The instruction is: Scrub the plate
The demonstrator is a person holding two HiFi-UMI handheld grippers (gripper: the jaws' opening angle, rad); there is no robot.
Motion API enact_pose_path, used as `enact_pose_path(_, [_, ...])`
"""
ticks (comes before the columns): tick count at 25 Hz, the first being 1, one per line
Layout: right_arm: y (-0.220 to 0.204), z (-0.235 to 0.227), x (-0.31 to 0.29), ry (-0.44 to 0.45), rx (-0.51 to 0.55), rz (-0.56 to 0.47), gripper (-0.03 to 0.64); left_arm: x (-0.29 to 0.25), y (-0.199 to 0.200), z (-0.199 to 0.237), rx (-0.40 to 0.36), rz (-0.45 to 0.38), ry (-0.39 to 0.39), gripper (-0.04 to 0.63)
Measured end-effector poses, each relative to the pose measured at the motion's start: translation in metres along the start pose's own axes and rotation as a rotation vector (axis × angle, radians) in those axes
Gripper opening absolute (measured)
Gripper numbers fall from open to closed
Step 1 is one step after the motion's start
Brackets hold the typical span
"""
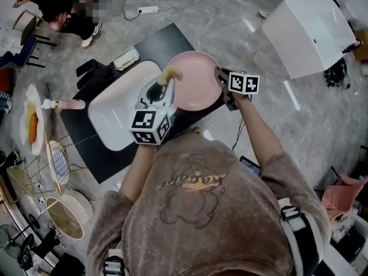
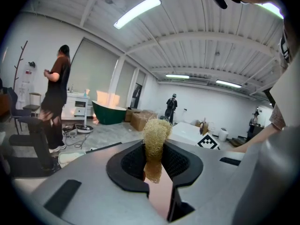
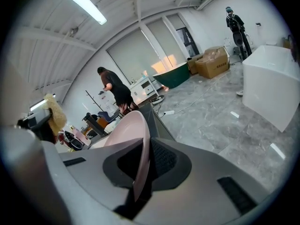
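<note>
A pink plate (image 1: 195,79) is held tilted above the black counter (image 1: 161,42), just right of the white sink basin (image 1: 118,108). My right gripper (image 1: 224,88) is shut on the plate's right rim. In the right gripper view the plate (image 3: 136,130) stands edge-on between the jaws of the right gripper (image 3: 143,172). My left gripper (image 1: 158,91) is shut on a tan fibrous scrubber (image 1: 171,73), whose tip rests at the plate's left edge. The scrubber (image 2: 156,137) sticks up from the left gripper (image 2: 157,165) in its own view, and the scrubber (image 3: 56,114) also shows at the left of the right gripper view.
A pink bottle (image 1: 66,104) lies left of the basin. A wire dish rack (image 1: 57,165), a bowl (image 1: 66,214) and a plate with food (image 1: 31,125) sit at the left. A white tub (image 1: 310,33) stands on the floor at the right. A person (image 1: 57,4) stands at the top left.
</note>
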State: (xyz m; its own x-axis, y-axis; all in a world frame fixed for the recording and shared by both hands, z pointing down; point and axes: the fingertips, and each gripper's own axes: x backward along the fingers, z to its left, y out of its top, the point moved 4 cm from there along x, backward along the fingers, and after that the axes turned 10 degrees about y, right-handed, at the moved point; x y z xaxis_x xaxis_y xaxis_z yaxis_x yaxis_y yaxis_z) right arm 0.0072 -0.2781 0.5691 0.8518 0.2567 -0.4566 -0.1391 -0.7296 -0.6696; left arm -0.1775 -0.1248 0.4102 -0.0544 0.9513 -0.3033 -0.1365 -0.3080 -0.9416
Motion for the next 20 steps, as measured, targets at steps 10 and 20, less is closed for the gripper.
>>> enact_pose_path(10, [0.034, 0.073, 0.045, 0.029, 0.070, -0.153, 0.029, -0.036, 0.024, -0.034, -0.184, 0.009, -0.192, 0.075])
enact_pose_path(20, [0.029, 0.112, 0.079, 0.016, 0.083, -0.235, 0.040, -0.057, 0.000, -0.101, -0.477, 0.150, -0.376, 0.075])
